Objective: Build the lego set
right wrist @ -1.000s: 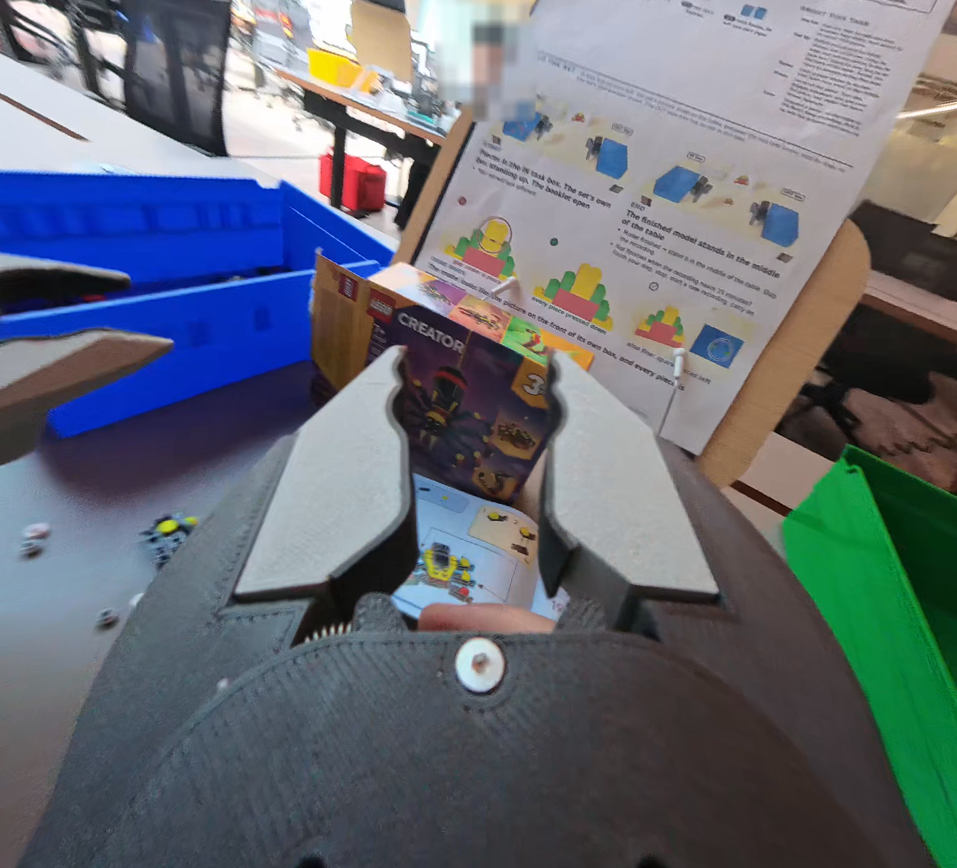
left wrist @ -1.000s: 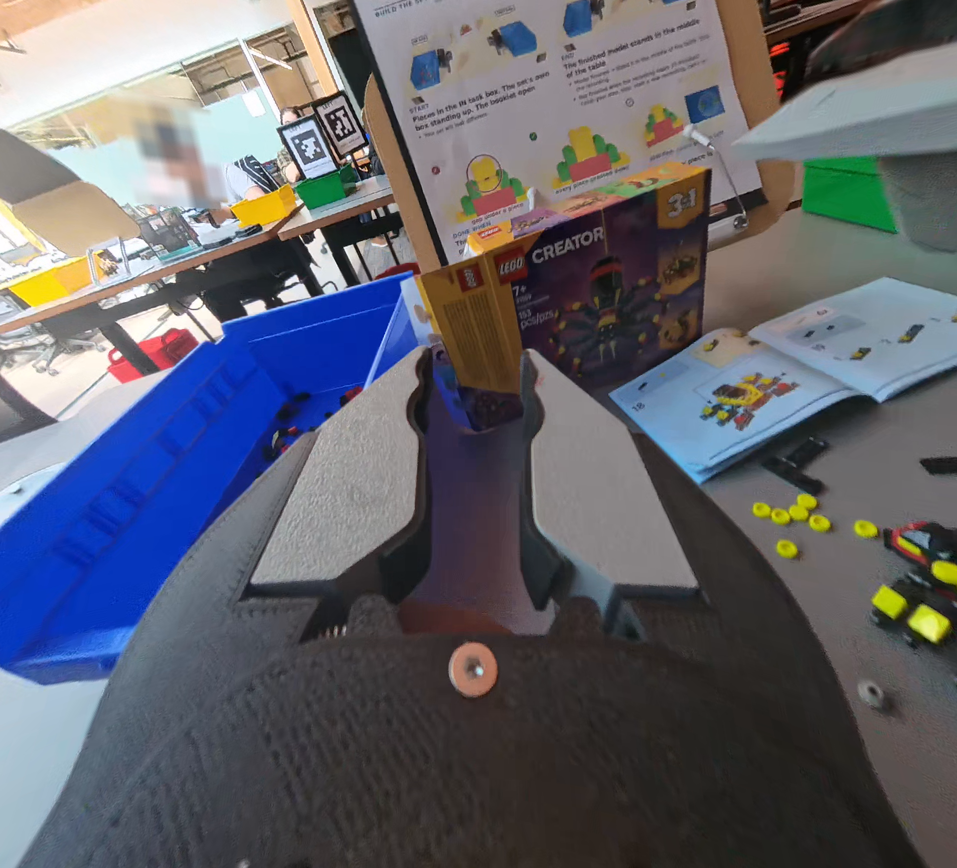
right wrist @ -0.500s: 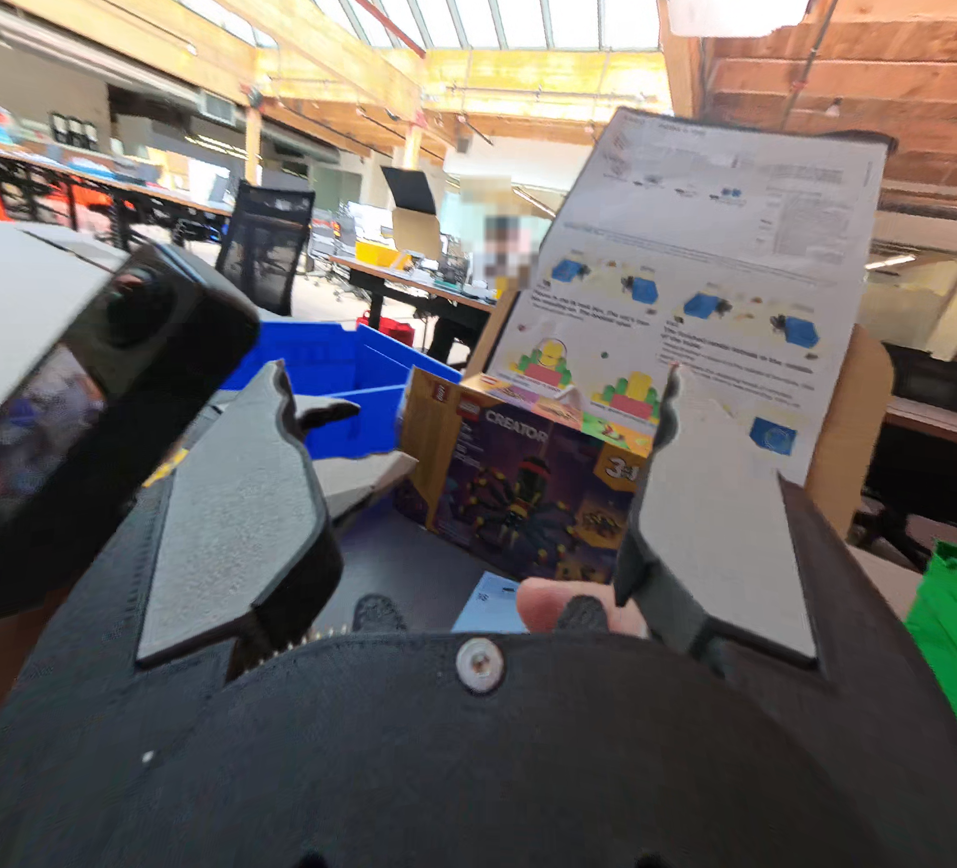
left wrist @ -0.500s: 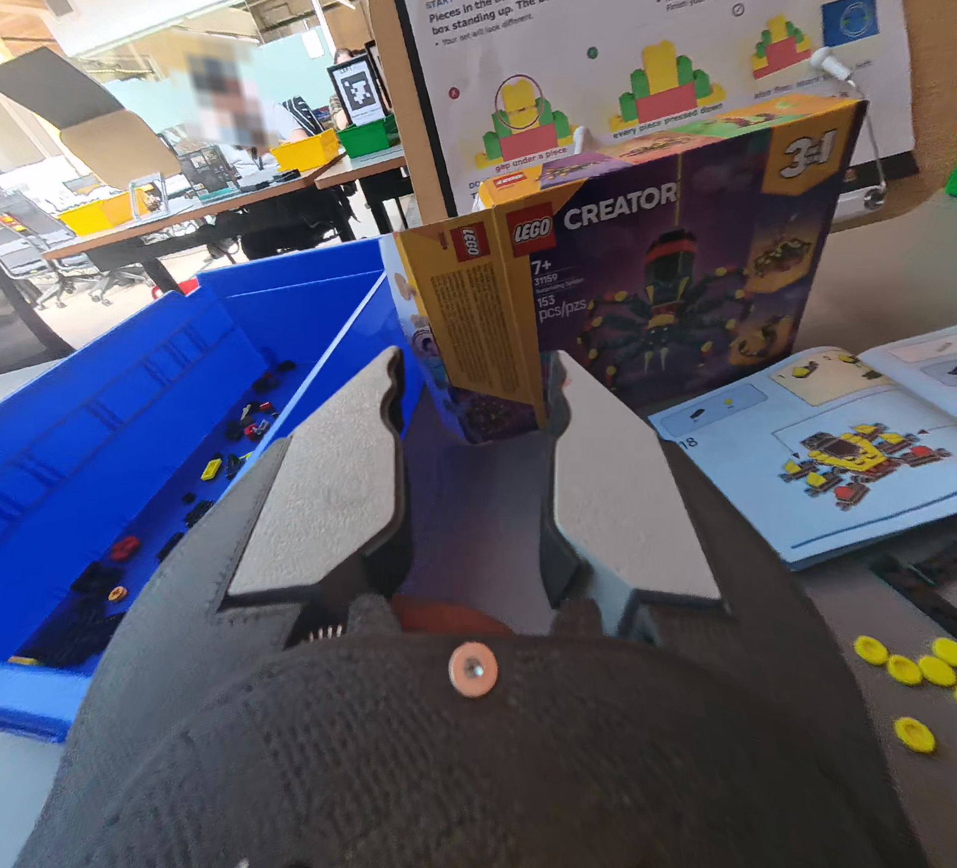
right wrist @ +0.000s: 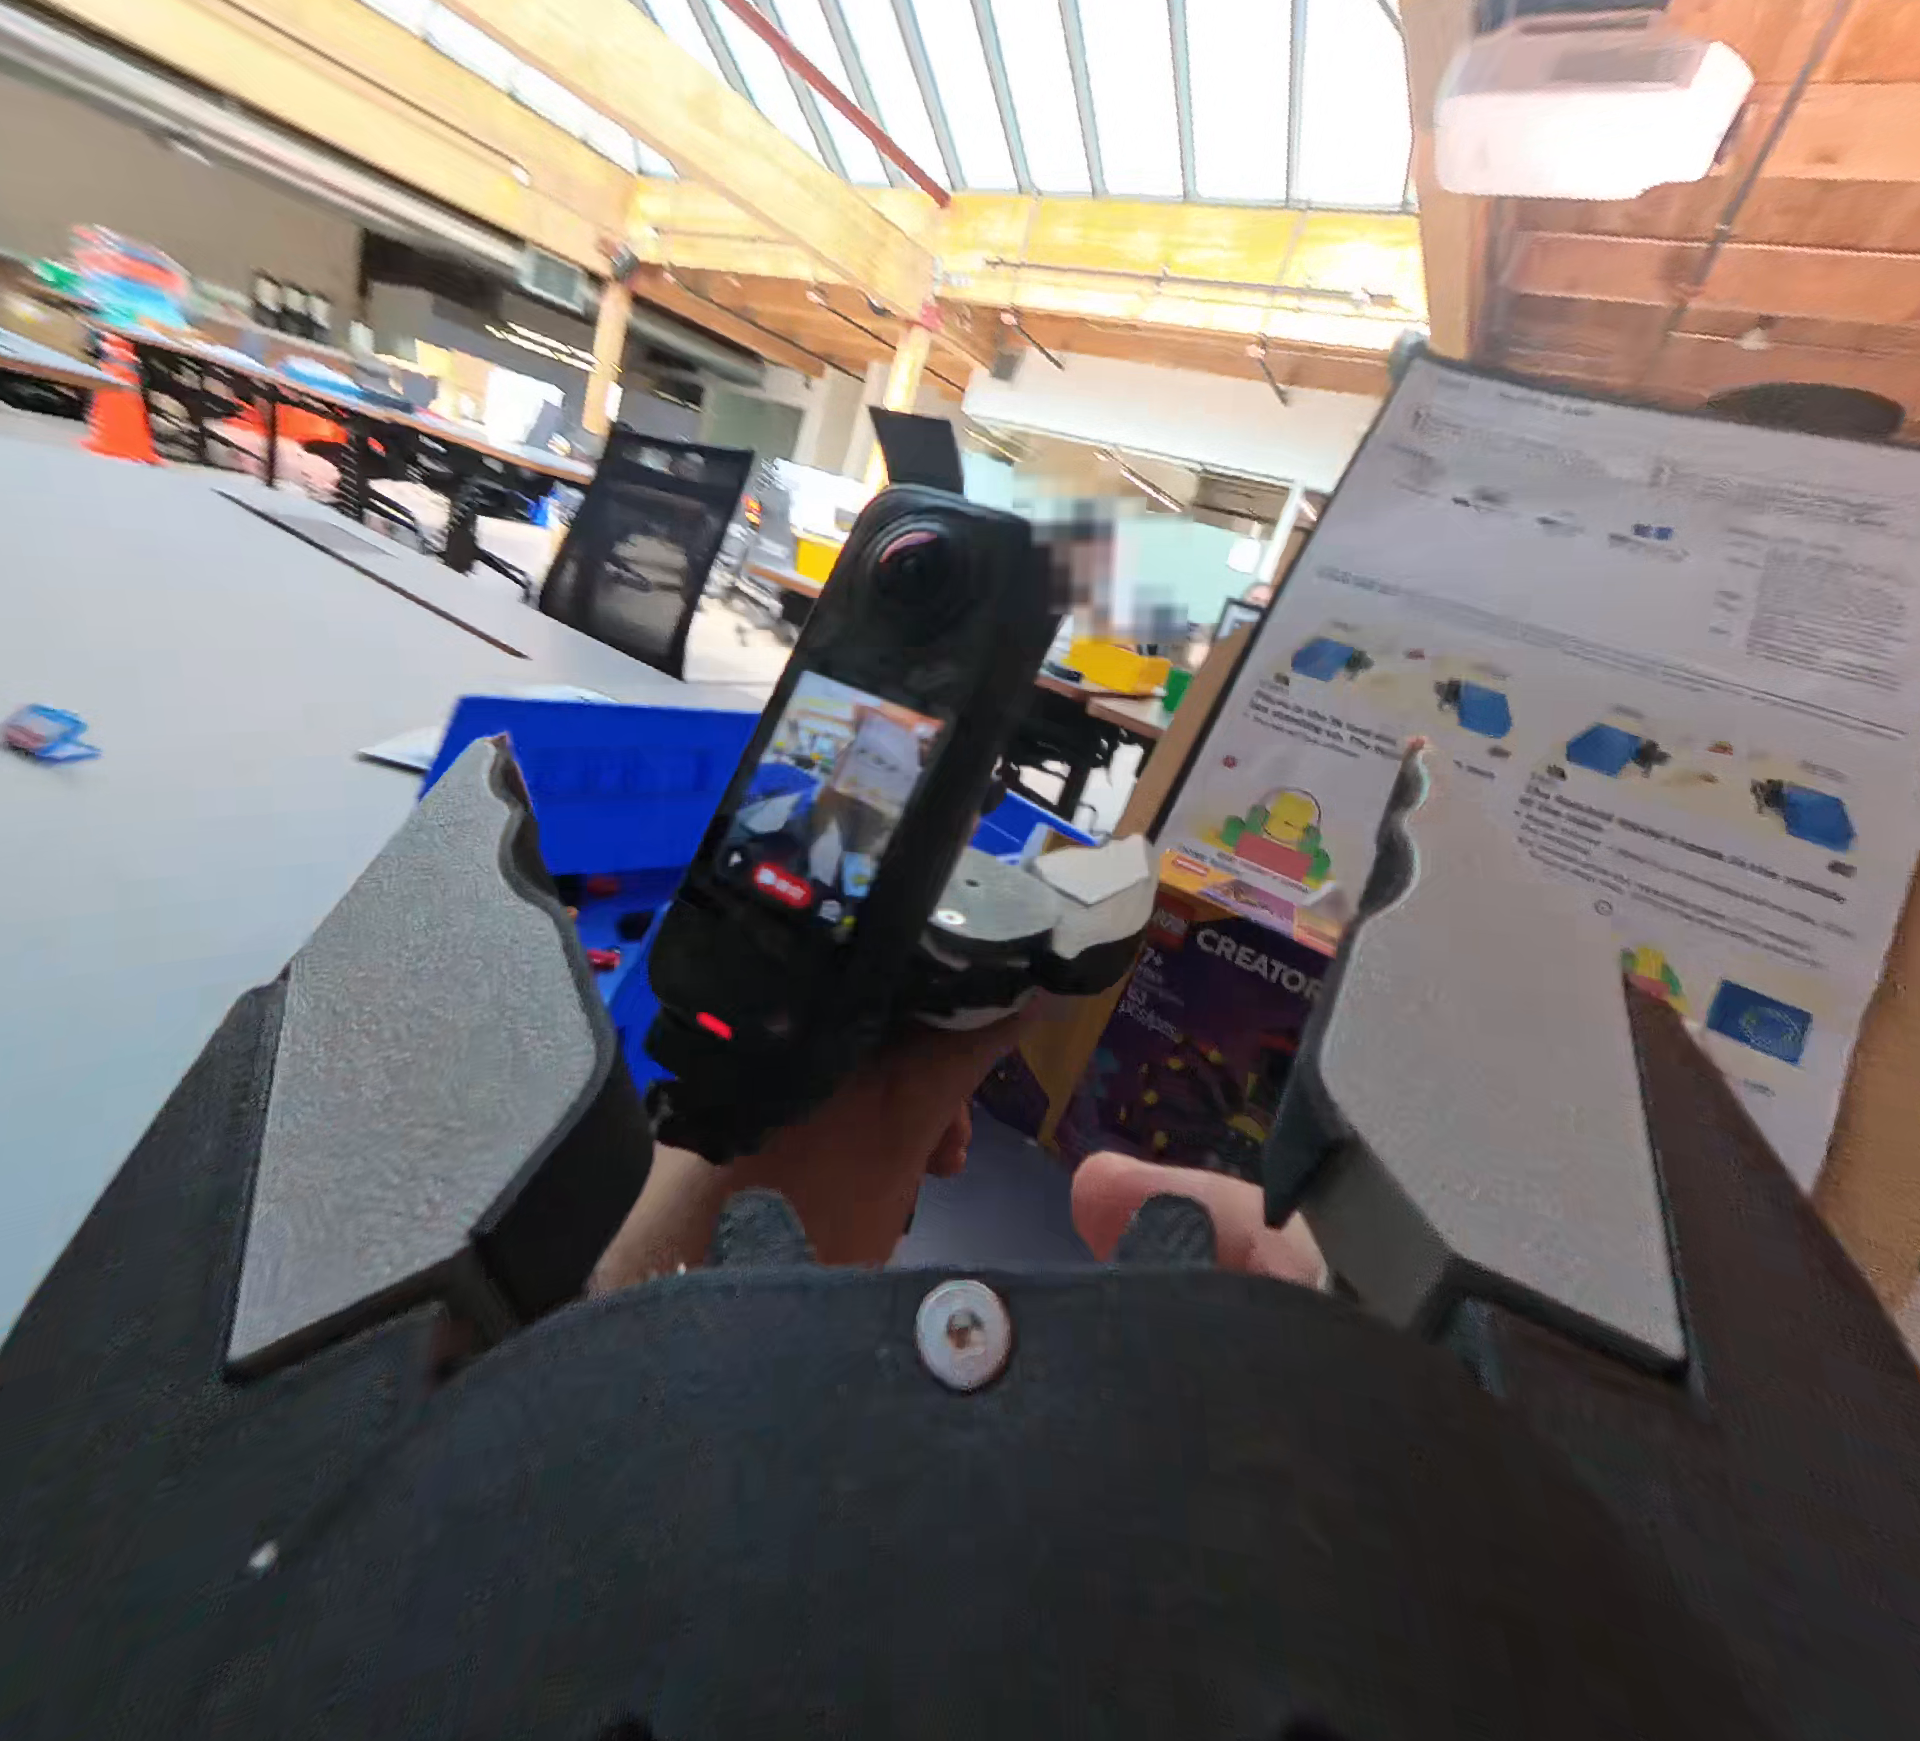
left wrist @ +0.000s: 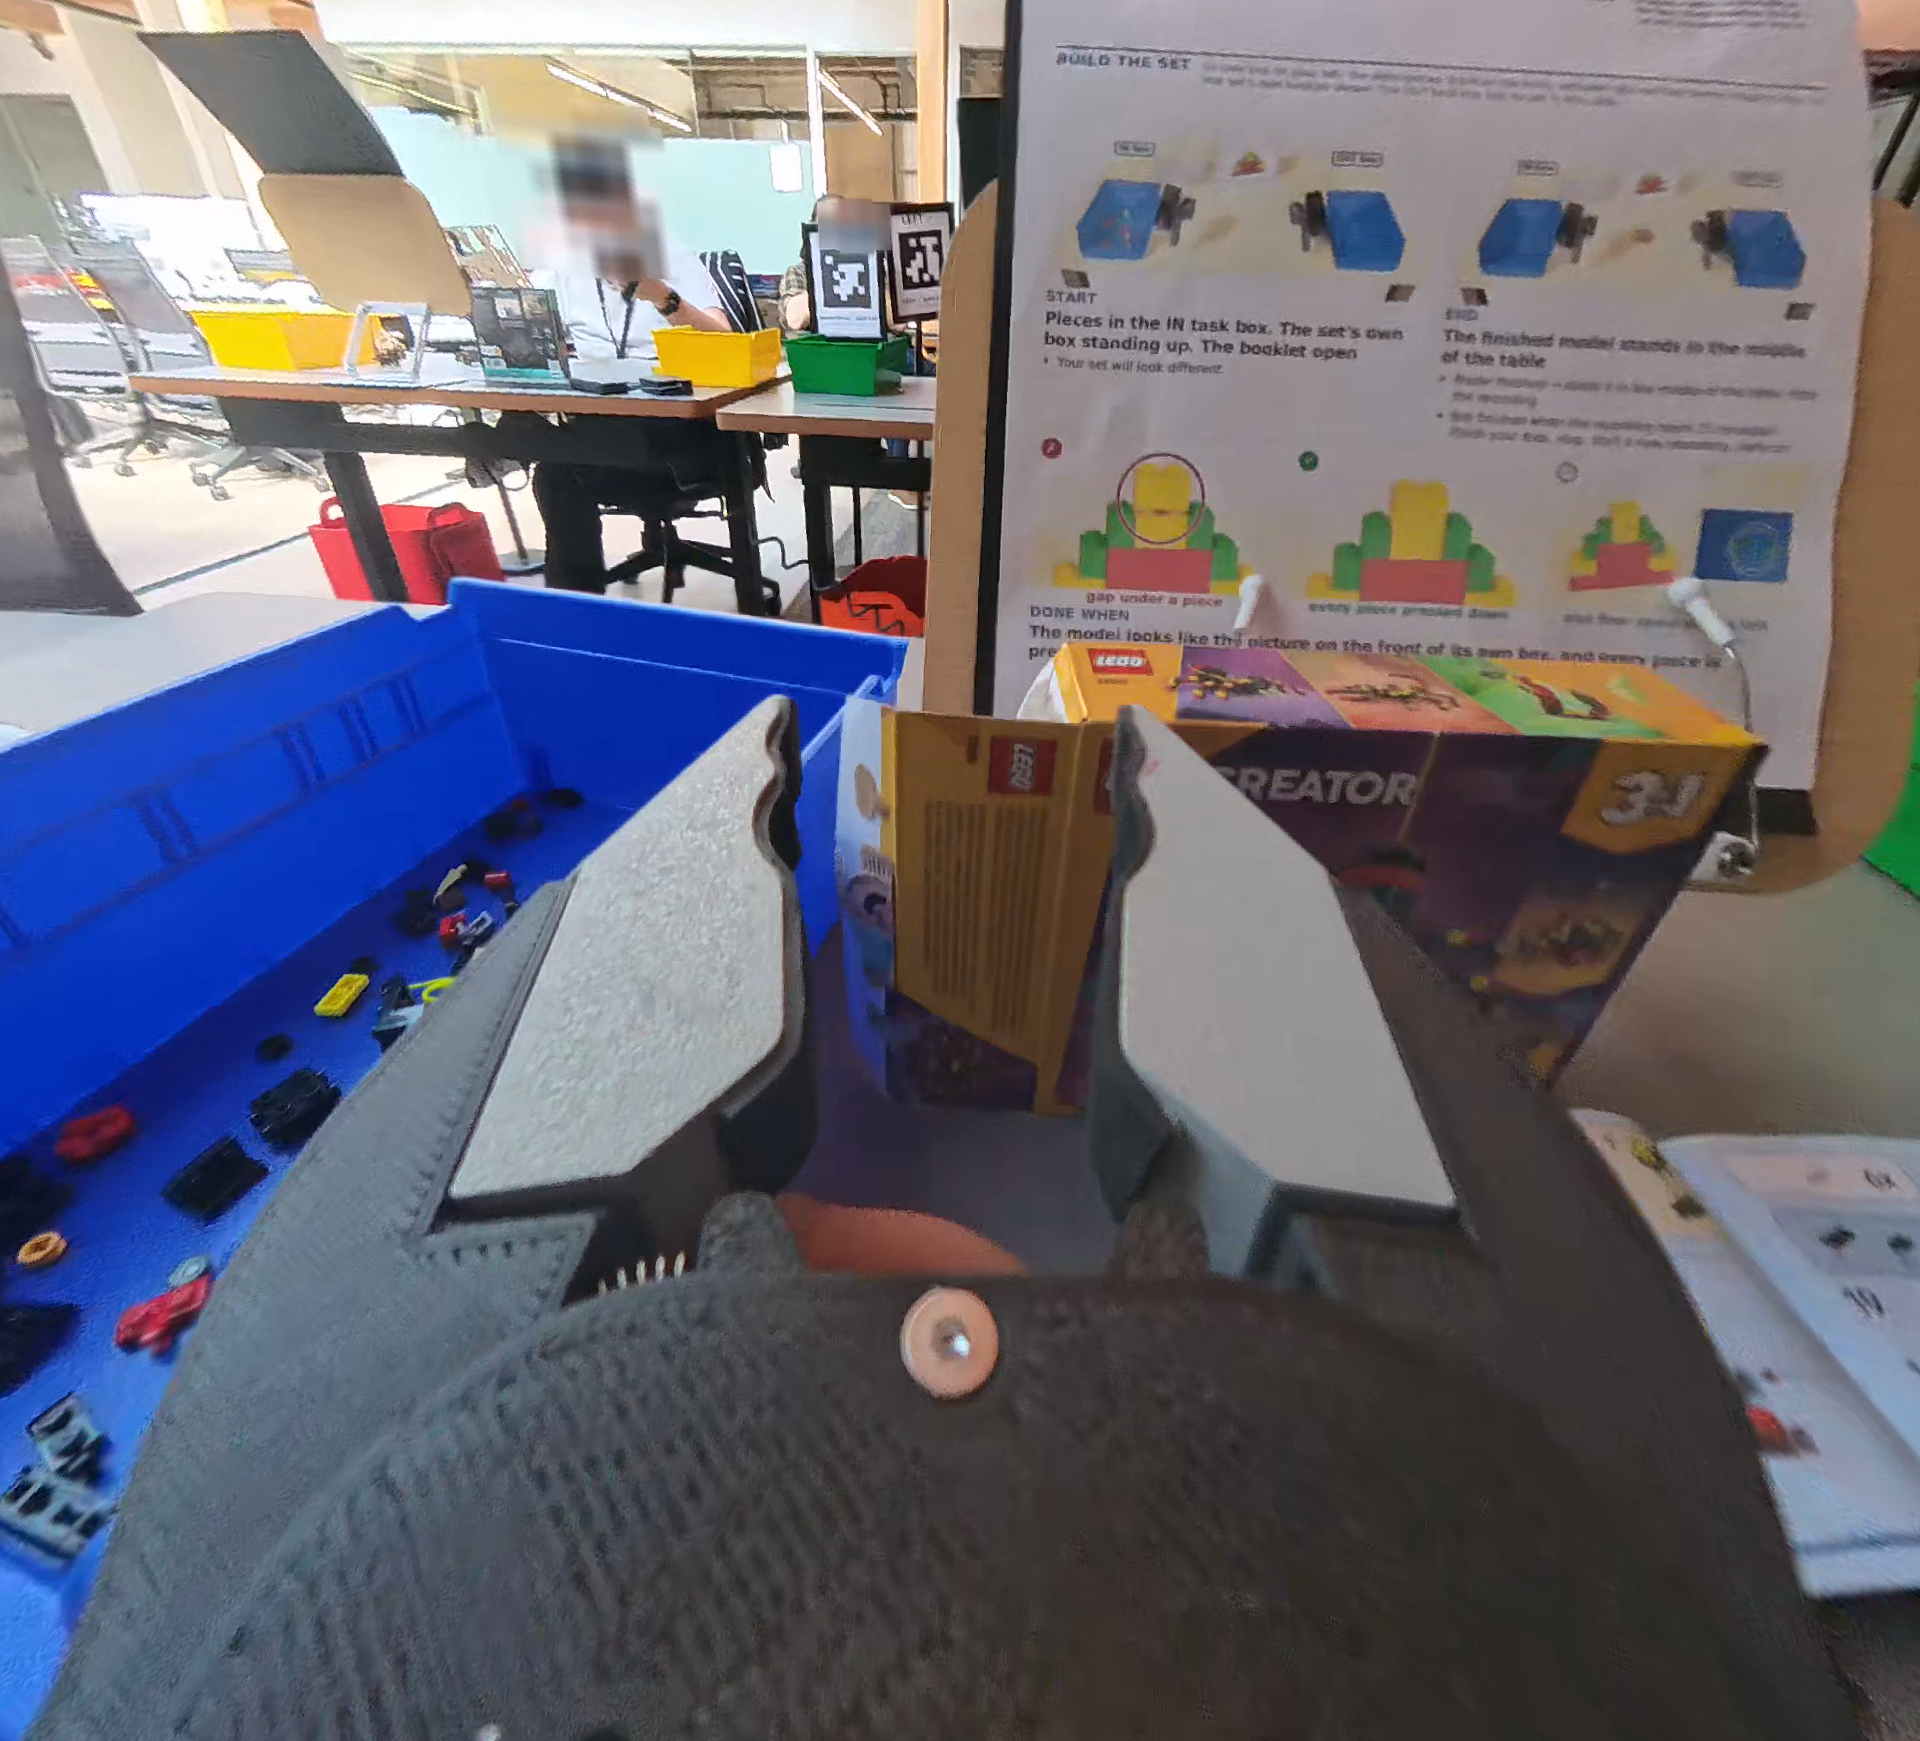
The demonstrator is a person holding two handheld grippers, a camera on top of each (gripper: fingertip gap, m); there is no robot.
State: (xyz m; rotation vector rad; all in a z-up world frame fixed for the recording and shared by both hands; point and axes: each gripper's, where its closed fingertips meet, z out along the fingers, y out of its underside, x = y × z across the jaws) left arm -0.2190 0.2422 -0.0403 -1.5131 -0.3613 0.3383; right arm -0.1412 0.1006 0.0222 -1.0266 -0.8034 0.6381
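in the left wrist view, the left gripper is seen with its jaws parted by a moderate gap and nothing between them; it is held in the air just in front of the lego box, which stands upright on the table. left of the box, a blue bin is seen with loose black, red and yellow pieces scattered on its floor. right of the box, an open booklet lies flat. behind the box, an instruction sheet is propped upright on a board. in the right wrist view, the right gripper is seen spread wide and empty, tilted upward. left of the box, the other gripper's black camera is seen between the fingers, with the bin behind it; the sheet stands behind the box.
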